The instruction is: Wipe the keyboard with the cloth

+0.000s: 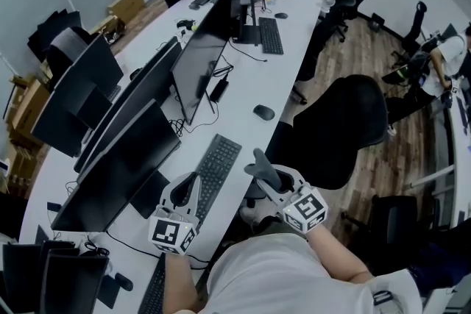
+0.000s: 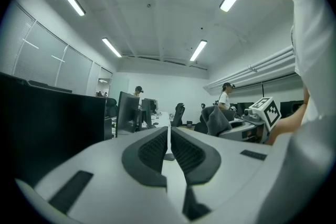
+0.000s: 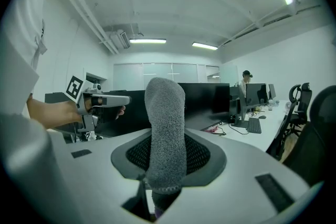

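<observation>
The keyboard (image 1: 218, 169) lies along the desk's (image 1: 287, 77) front edge with nothing touching it, so wiping looks not yet begun. The grey cloth (image 3: 165, 128) stands pinched in the right gripper's (image 3: 167, 157) jaws, held just past that edge. The left gripper's (image 2: 169, 152) jaws are closed on nothing, by the keyboard's near end.

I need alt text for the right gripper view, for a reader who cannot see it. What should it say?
The right gripper is shut on a grey cloth that stands up between its jaws. Behind it at the picture's left, a hand holds the left gripper; dark monitors and a long white desk lie beyond, under ceiling lights.
</observation>
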Tool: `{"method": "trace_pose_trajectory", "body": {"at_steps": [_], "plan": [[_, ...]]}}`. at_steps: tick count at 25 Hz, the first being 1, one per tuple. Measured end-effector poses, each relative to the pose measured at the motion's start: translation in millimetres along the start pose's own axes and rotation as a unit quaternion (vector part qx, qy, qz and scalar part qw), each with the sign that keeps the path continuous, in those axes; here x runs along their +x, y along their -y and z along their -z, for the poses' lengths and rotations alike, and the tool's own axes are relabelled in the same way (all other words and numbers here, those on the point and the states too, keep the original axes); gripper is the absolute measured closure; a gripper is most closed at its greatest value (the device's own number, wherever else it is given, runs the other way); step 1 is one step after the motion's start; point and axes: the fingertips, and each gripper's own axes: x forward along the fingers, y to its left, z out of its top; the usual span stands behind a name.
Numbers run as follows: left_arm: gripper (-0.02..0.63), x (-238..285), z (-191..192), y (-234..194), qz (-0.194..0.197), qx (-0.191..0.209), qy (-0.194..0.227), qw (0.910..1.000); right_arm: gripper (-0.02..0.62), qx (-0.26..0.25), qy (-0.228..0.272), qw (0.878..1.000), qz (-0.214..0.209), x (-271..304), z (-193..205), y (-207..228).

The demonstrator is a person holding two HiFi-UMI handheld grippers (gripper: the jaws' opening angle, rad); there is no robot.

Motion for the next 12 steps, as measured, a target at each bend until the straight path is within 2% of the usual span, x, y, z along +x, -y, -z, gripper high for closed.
{"method": "trace_pose_trajectory", "body": {"at_steps": [12], "plan": [[0.603,16,2,-1,0.000,-0.004,-0.006,1.0000,0.466,0.000,-0.005,1.000,0.000,6,2,13]]}}
